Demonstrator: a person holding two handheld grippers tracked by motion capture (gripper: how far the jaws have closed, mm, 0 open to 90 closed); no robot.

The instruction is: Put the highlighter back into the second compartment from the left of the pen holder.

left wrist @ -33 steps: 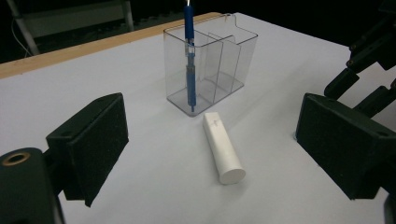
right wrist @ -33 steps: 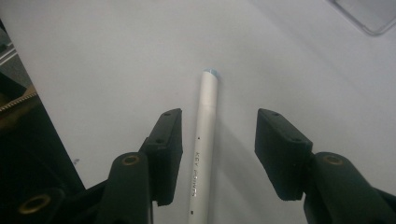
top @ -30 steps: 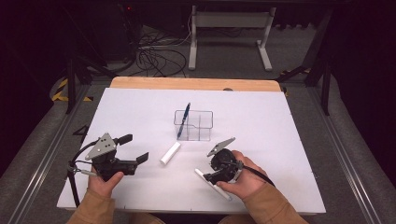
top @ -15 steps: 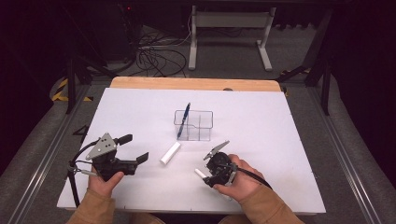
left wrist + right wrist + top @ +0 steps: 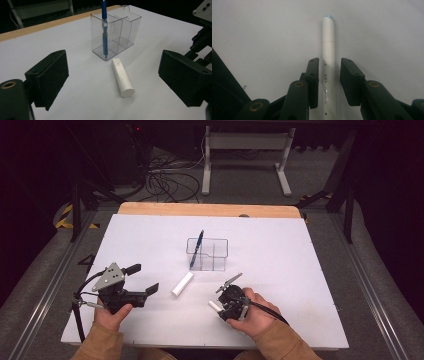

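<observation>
Right tool closing around a white pen; one pen already stands in the holder

The right tool [image 5: 329, 82] points down at the tabletop [image 5: 310, 270] with its jaws straddling a white pen [image 5: 329, 50] that lies flat; the jaws have just been closing, and a thin gap seems to remain on at least one side, so the grip looks not yet made. At about ten o'clock from this tool lies a short white cylinder [image 5: 182, 284], and at about twelve stands the clear divided holder [image 5: 215, 255], with a blue pen [image 5: 196, 249] upright in its left compartment. The left tool [image 5: 142, 280] hovers wide open and empty at the tabletop's eight o'clock. By this reading, one pen is stowed; the white pen and perhaps the cylinder remain.
</observation>
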